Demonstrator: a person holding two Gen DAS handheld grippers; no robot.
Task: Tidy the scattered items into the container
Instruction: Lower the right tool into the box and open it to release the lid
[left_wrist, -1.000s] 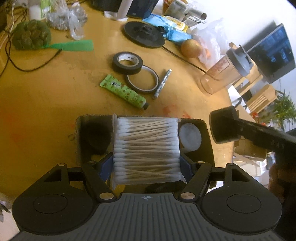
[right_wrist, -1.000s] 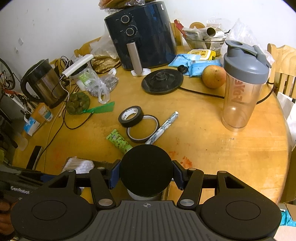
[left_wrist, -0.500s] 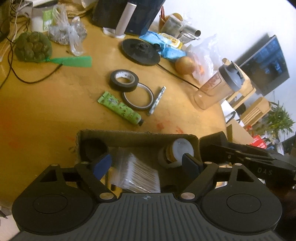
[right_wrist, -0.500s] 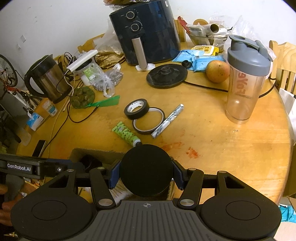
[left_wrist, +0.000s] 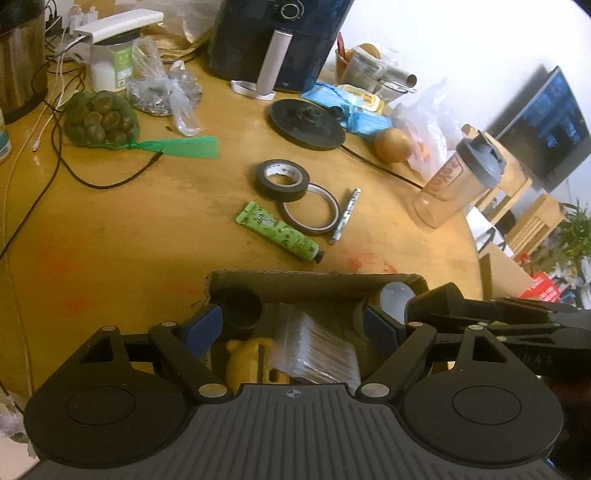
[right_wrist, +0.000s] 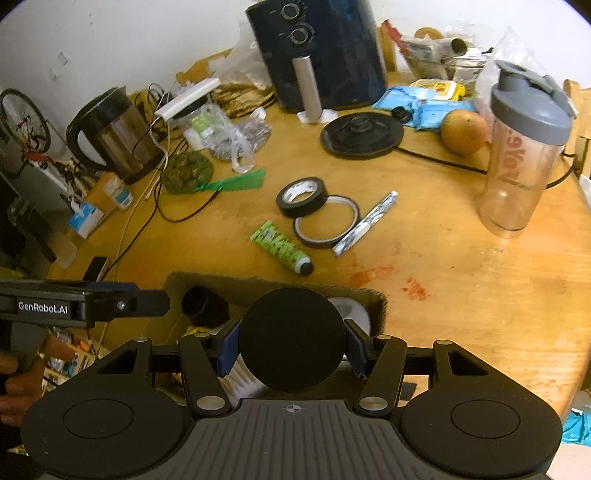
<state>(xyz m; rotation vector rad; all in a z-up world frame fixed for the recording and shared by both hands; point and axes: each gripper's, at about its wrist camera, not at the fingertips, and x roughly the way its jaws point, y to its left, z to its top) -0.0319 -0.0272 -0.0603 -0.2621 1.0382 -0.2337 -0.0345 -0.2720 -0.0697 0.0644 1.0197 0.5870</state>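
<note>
A brown cardboard box (left_wrist: 314, 282) stands at the table's near edge, also in the right wrist view (right_wrist: 266, 282). My left gripper (left_wrist: 293, 326) is open and empty above it. In the box lie a bag of cotton swabs (left_wrist: 317, 350), a yellow toy (left_wrist: 245, 360), a black cup (left_wrist: 242, 312) and a white-lidded jar (left_wrist: 397, 295). My right gripper (right_wrist: 291, 347) is shut on a black round lid (right_wrist: 291, 338) over the box. On the table lie a green tube (left_wrist: 280, 232), black tape roll (left_wrist: 282, 179), thin tape ring (left_wrist: 308, 214) and a silver pen (left_wrist: 345, 214).
Farther back stand an air fryer (right_wrist: 321, 48), a kettle (right_wrist: 114, 133), a netted bag of green fruit (left_wrist: 101, 120), a black disc with cord (left_wrist: 306, 123), an orange fruit (right_wrist: 463, 131) and a shaker bottle (right_wrist: 522, 155). Cables (left_wrist: 55, 147) run along the left.
My left gripper opened and dropped the cotton swab bag into the box, then drew back and up. My right gripper kept the black lid and moved a little over the box.
</note>
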